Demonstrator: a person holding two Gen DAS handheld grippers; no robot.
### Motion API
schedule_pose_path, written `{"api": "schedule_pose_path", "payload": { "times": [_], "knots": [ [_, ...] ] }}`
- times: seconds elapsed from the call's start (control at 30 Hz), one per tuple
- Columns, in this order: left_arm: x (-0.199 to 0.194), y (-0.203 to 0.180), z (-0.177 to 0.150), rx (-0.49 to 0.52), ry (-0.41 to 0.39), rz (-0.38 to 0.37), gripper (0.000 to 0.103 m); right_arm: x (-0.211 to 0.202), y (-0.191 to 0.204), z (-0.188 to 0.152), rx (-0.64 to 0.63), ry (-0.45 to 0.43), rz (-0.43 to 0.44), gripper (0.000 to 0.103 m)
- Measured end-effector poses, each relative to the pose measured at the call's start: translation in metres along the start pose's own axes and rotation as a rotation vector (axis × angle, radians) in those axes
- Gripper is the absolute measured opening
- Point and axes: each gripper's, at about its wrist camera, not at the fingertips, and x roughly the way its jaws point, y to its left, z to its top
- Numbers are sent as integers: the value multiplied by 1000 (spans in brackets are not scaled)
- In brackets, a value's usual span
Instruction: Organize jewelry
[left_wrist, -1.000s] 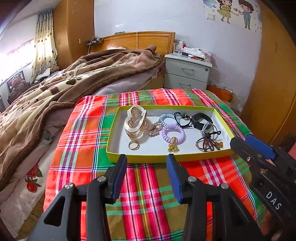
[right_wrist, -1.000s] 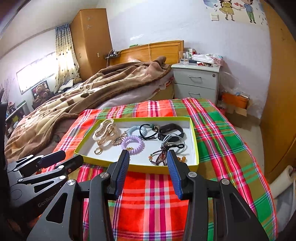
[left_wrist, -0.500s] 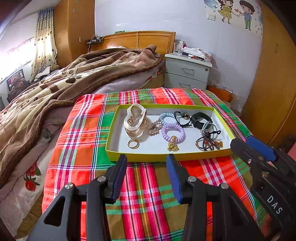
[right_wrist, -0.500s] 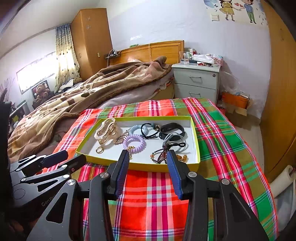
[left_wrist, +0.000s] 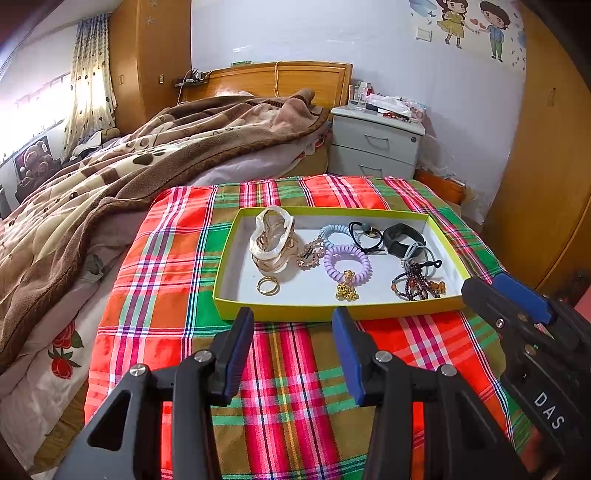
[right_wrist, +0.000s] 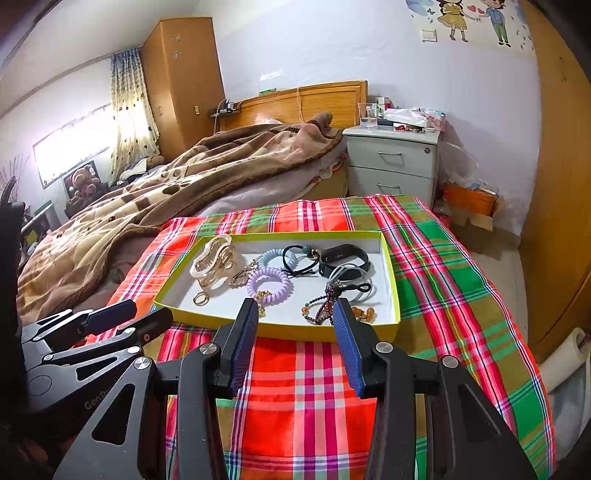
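A shallow yellow-rimmed tray (left_wrist: 317, 312) (right_wrist: 317, 330) with a white floor lies on the plaid cloth. In it are a pearly hair claw (left_wrist: 271, 240) (right_wrist: 212, 260), a gold ring (left_wrist: 268, 285) (right_wrist: 200, 298), a purple coil tie (left_wrist: 347, 258) (right_wrist: 268, 282), a pale blue coil tie (left_wrist: 332, 230), a black band (left_wrist: 400, 238) (right_wrist: 343, 256), a dark bead bracelet (left_wrist: 413, 284) (right_wrist: 319, 306) and a gold charm (left_wrist: 346, 291). My left gripper (left_wrist: 293, 325) hovers open just short of the tray's near rim. My right gripper (right_wrist: 295, 314) is open too, empty, over the near rim.
The red, green and brown plaid cloth (left_wrist: 177, 280) covers the bed end. A brown blanket (left_wrist: 110, 177) is heaped to the left. A grey nightstand (left_wrist: 376, 144) stands beyond the bed, and a wooden wardrobe (left_wrist: 546, 177) closes off the right side.
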Motion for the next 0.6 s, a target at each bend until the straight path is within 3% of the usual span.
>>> {"api": "schedule_pose_path", "payload": {
  "times": [0.6],
  "knots": [
    [1,0,1,9,8,-3,46,-1,2,0,0,0,4,43]
  ]
}}
